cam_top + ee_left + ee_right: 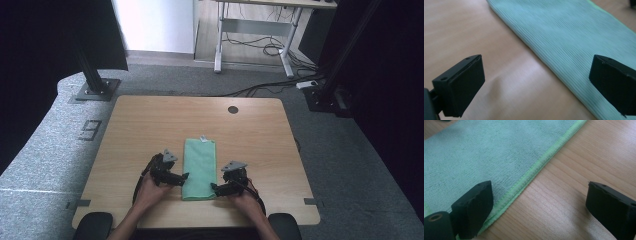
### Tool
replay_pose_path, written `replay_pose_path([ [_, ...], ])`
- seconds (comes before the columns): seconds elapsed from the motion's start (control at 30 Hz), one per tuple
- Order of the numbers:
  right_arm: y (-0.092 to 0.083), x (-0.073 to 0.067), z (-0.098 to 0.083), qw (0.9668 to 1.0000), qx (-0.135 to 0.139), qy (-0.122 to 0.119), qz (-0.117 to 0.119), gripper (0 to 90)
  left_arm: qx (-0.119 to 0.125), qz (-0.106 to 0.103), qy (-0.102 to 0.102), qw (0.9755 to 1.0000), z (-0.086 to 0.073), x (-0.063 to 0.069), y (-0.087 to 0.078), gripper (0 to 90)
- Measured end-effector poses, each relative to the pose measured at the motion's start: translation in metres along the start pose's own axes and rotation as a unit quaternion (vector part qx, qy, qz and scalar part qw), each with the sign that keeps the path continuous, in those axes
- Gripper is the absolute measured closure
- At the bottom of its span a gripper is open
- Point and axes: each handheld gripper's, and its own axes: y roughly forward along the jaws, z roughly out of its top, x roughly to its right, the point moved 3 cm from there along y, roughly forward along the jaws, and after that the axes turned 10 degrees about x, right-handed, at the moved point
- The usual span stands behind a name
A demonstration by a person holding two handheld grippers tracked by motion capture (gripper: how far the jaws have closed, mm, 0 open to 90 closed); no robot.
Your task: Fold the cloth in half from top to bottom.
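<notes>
A folded light green cloth (pixel 199 169) lies lengthwise near the front middle of the wooden table (pixel 150 125), with a small white tag at its far end. My left gripper (pixel 183 177) sits at the cloth's left edge, open, one jaw over bare wood and the other over the cloth (pixel 574 32). My right gripper (pixel 214 188) is at the cloth's right edge near its front corner, also open. Its jaws straddle the bright green hem of the cloth (pixel 486 152), just above the surface. Neither gripper holds anything.
A dark round grommet hole (pixel 233 109) sits at the table's far edge. Beyond the table are grey carpet, black frame posts (pixel 92 70), cables (pixel 265 47) and a white desk frame (pixel 257 30). Two black armrests show at the bottom edge.
</notes>
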Motion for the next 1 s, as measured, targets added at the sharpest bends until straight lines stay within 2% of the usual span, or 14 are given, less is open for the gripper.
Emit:
replay_pose_path([
  [0.07, 0.000, 0.001, -0.001, 1.0000, 0.002, 0.005, 0.002, 7.5, -0.004, 0.002, -0.001, 1.0000, 0.003, -0.005, 0.009, 0.3],
  [0.17, 0.000, 0.001, -0.002, 1.0000, 0.006, 0.006, 0.002, 7.5, -0.015, 0.011, 0.002, 0.9998, 0.000, -0.008, 0.018, 0.2],
  [0.23, 0.000, 0.001, -0.001, 1.0000, 0.005, 0.005, 0.002, 7.4, -0.016, 0.012, -0.003, 0.9998, -0.003, -0.011, 0.021, 0.0],
  [0.3, 0.000, 0.001, -0.001, 1.0000, 0.004, 0.005, 0.004, 7.3, -0.012, 0.013, -0.008, 0.9998, -0.004, -0.014, 0.021, 0.0],
  [0.37, 0.000, 0.001, -0.001, 1.0000, 0.004, 0.005, 0.004, 7.3, -0.013, 0.019, 0.004, 0.9997, -0.004, -0.015, 0.022, 0.0],
  [0.43, 0.000, 0.001, -0.001, 1.0000, 0.003, 0.004, 0.004, 7.4, -0.014, 0.015, 0.010, 0.9997, -0.004, -0.015, 0.023, 0.0],
  [0.57, 0.000, 0.001, -0.001, 1.0000, 0.003, 0.003, 0.006, 8.2, -0.021, 0.006, -0.005, 0.9997, -0.004, -0.017, 0.025, 0.0],
  [0.7, -0.001, 0.000, 0.001, 0.9998, 0.002, -0.002, 0.018, 13.3, -0.021, 0.007, -0.005, 0.9997, -0.004, -0.017, 0.025, 0.0],
  [0.77, 0.000, 0.004, 0.003, 0.9996, 0.001, 0.013, 0.023, 12.9, -0.021, 0.007, -0.006, 0.9997, -0.004, -0.017, 0.025, 0.0],
  [0.83, 0.001, 0.009, 0.008, 0.9996, 0.002, 0.018, 0.022, 12.9, -0.018, 0.006, -0.007, 0.9998, -0.004, -0.016, 0.025, 0.4],
  [1.0, 0.009, 0.027, 0.038, 0.9996, 0.016, 0.021, 0.014, 13.3, -0.018, 0.006, -0.006, 0.9998, -0.005, -0.016, 0.024, 1.4],
])
